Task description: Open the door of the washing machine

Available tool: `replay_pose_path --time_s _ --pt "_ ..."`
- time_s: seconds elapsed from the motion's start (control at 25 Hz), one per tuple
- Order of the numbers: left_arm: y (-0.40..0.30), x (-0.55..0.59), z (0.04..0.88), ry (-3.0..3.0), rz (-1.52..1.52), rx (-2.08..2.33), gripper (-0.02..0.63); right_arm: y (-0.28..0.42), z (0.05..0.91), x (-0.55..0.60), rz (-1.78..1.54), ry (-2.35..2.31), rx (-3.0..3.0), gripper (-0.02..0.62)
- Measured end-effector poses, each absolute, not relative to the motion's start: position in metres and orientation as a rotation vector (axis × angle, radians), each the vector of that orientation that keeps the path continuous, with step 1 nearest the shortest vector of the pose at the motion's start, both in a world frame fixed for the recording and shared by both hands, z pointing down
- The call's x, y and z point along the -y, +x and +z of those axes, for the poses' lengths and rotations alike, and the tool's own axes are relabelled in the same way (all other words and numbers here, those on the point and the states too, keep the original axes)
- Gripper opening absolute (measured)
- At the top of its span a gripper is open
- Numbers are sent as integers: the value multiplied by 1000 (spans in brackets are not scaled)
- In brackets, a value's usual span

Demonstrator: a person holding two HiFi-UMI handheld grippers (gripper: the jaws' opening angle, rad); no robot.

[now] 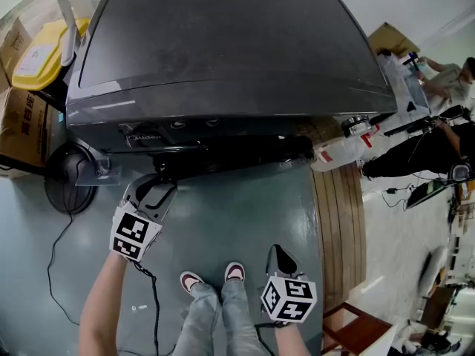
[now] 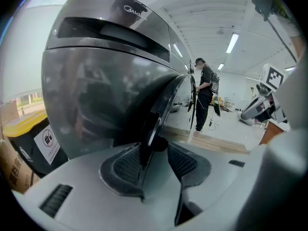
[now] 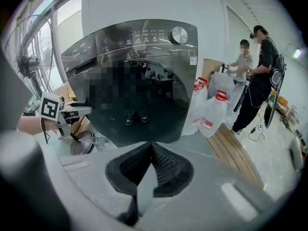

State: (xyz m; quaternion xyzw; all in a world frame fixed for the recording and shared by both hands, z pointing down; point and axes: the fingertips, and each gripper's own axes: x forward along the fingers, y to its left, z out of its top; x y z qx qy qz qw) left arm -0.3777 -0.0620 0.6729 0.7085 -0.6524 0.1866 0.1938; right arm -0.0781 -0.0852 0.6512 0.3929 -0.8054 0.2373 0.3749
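Left gripper (image 1: 154, 190) straddles the washing machine door's edge (image 2: 161, 113) unclamped; pulling now could slip off. Right gripper (image 3: 151, 153) hangs closed, empty.

Bright ceiling strips (image 2: 232, 42); fisheye corners dark (near parts perhaps blurred).

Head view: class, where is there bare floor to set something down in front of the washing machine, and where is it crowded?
Free: the floor between the door, the shoes and the wooden boards. The machine's top is bare too. Crowded: left, by the black round base, a cable and the boxes; right, by the jugs.
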Motion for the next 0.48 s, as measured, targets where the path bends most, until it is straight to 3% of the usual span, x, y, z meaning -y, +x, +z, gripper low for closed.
replay_pose_path --time_s 0.48 --pt "-376 59 671 1953 520 1862 166 -76 653 75 628 979 2066 6"
